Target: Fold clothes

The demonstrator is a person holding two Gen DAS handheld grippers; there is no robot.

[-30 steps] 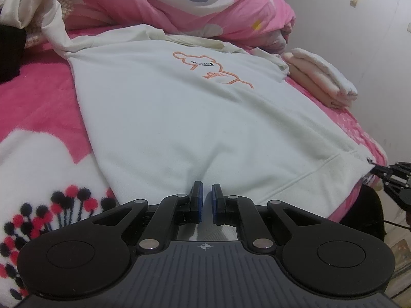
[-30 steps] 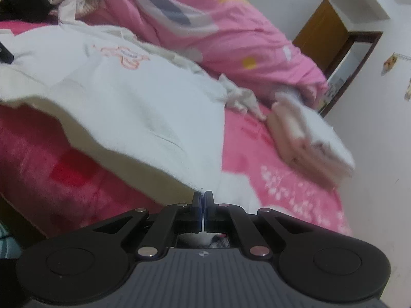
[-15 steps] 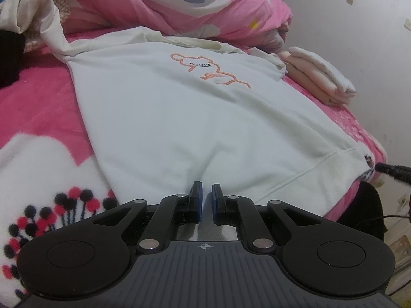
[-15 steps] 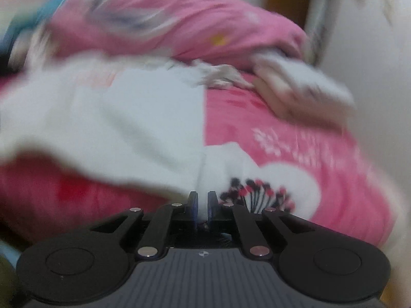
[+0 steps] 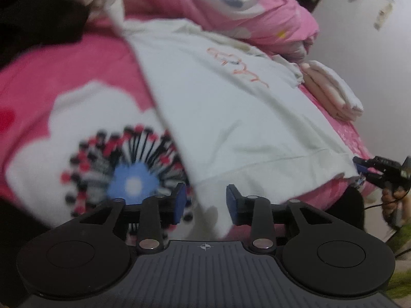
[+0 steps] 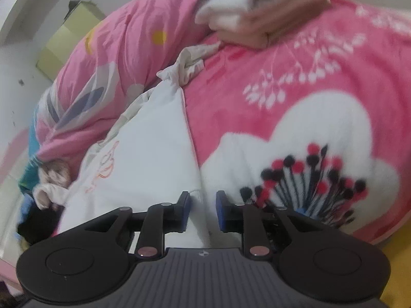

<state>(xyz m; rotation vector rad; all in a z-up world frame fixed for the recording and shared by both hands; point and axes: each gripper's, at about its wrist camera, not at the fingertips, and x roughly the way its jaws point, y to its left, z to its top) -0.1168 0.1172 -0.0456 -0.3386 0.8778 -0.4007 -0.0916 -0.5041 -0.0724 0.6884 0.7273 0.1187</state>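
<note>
Sweatshirt, white with an orange line print, is lying spread on the pink bed blanket, its hem corners sitting between the parting fingers of the left gripper and right gripper, neither pinching cloth. Risk: fingers are spreading at the very hem edge, so closing may be catching only one layer or slipping off, dragging the spread crooked. Motion blur is smearing both views; the near hem is dropping behind the gripper bodies, and the sleeves are bunching out of clear sight.

Smooth cotton sweatshirt on fuzzy fleece blanket.

White sweatshirt, pink flowered blanket
</note>
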